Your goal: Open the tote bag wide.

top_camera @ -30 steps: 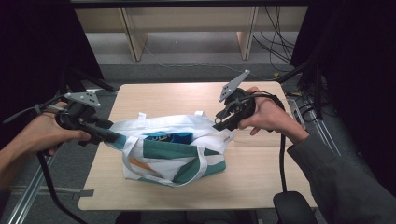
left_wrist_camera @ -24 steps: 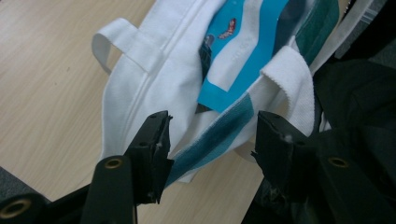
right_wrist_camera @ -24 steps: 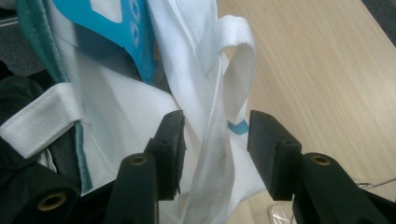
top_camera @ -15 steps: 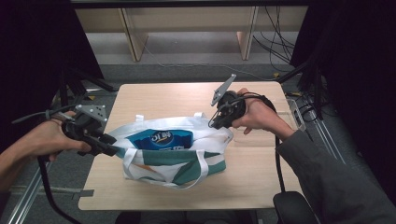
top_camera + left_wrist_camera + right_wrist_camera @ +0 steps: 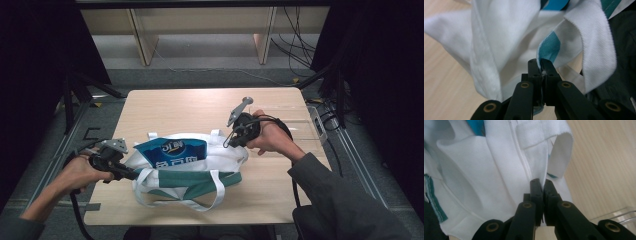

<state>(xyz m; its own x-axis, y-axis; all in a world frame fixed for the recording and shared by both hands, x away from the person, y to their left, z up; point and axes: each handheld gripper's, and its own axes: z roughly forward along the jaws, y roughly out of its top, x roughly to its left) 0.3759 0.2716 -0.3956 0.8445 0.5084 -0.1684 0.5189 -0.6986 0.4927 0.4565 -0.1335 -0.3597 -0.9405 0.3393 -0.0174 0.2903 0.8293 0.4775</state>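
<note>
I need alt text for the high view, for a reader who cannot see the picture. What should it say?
A person holds the two ends of a white and teal tote bag with a left gripper and a right gripper, so the bag's mouth is open. A blue snack packet sticks out of the bag, which lies on a light wooden table.

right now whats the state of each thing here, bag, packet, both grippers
tote bag: lying on the table, mouth held open, handles slack
blue packet: sitting in the bag's mouth, top part sticking out
left gripper: shut on the bag's teal-edged rim
right gripper: shut on the bag's white fabric at the far end
table: bare wood around the bag
</note>
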